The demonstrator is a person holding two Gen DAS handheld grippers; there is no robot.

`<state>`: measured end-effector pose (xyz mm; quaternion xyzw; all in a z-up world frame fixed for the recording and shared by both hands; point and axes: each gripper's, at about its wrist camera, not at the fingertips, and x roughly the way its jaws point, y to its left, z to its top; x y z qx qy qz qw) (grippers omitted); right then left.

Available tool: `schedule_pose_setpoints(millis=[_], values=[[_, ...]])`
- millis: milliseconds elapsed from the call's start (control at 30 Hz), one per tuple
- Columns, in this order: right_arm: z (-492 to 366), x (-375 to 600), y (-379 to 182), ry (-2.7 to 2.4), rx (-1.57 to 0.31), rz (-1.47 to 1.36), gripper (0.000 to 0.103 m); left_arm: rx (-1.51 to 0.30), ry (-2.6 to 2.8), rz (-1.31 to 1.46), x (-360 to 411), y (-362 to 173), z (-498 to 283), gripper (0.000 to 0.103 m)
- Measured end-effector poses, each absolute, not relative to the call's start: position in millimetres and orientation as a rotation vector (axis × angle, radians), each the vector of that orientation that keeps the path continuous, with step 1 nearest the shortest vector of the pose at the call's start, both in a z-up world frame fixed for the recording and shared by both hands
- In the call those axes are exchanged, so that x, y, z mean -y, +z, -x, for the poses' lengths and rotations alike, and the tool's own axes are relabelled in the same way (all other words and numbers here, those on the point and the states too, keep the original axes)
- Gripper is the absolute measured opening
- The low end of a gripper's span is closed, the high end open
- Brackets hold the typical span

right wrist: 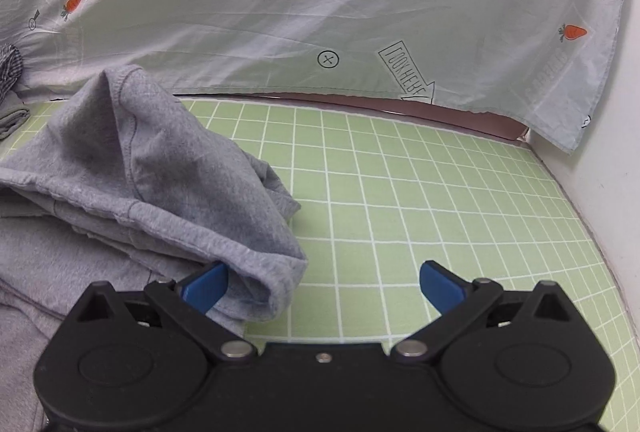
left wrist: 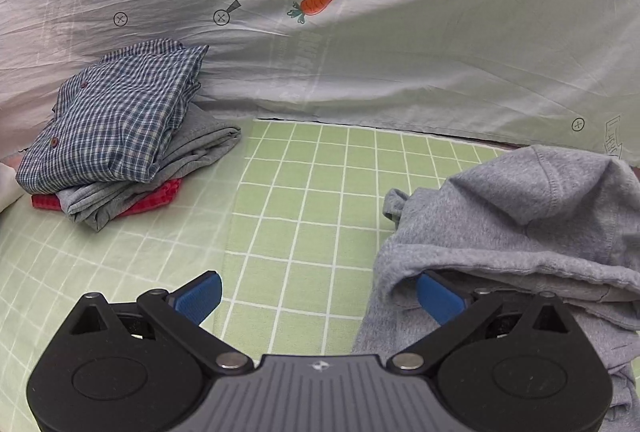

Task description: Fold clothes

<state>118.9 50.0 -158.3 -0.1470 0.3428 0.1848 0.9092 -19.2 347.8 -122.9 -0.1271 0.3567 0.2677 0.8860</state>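
Left wrist view: your left gripper (left wrist: 318, 298) hovers low with its fingers (left wrist: 198, 297) spread wide, the right one tucked under a rumpled edge of the grey sweatshirt (left wrist: 520, 224), which is heaped on the green grid surface (left wrist: 304, 200). A folded stack (left wrist: 120, 136) sits well apart, far left.

Right wrist view: your right gripper (right wrist: 324, 288) has its fingers spread too, the left one touching the sweatshirt's rolled hem (right wrist: 264, 284). The knit looks soft, limp and light; it will likely sag and bunch, so pinch a seam or hem edge, not loose cloth.
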Motion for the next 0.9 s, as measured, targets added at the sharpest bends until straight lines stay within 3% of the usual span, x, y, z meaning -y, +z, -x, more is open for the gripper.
schedule_pose_setpoints(millis=[500,900], values=[[-148,-53,-141,0.372,-0.696,0.15,0.103,-0.651,0.524,0.345,-361,-97,-1,0.103],[-132,-68,-181,0.375,-0.853,0.347,0.103,-0.868,0.574,0.235,-344,-152,-13,0.103]])
